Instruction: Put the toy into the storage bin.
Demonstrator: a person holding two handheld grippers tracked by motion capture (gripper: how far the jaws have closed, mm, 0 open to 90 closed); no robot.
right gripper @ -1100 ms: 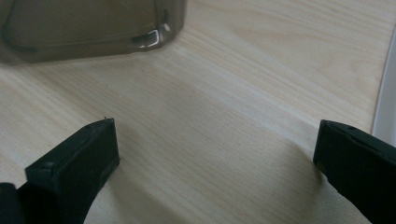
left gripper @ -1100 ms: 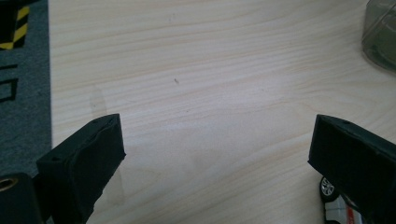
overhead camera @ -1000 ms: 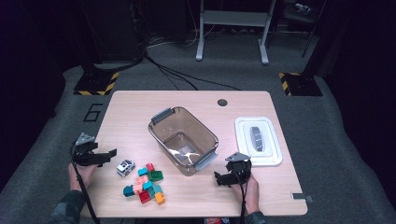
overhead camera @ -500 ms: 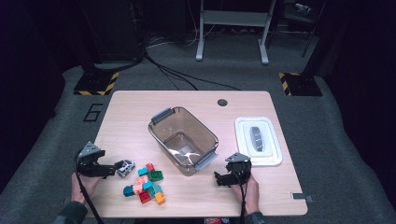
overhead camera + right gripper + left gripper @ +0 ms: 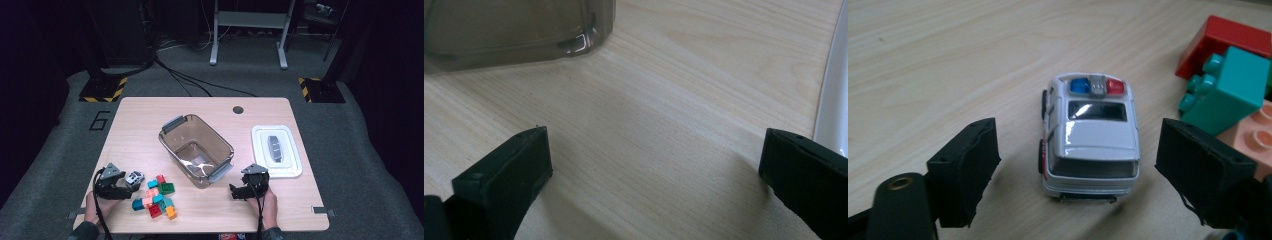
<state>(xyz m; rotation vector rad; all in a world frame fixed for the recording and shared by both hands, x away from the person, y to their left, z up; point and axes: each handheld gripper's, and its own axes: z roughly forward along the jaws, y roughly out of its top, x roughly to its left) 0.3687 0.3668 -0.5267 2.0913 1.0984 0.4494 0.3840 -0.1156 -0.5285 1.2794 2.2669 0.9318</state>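
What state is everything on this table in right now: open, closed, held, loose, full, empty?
Left gripper: open, jaws on either side of the toy police car, not touching it.
Toy police car: upright on its wheels, not gripped.
Right gripper: open, holding nothing, over bare table.
Plastic bin: lid off, empty.
Lid: lying flat on the table beside the bin.
Building blocks: loose in a pile.

Black tongs [image 5: 121,189], grey three-cornered plates.
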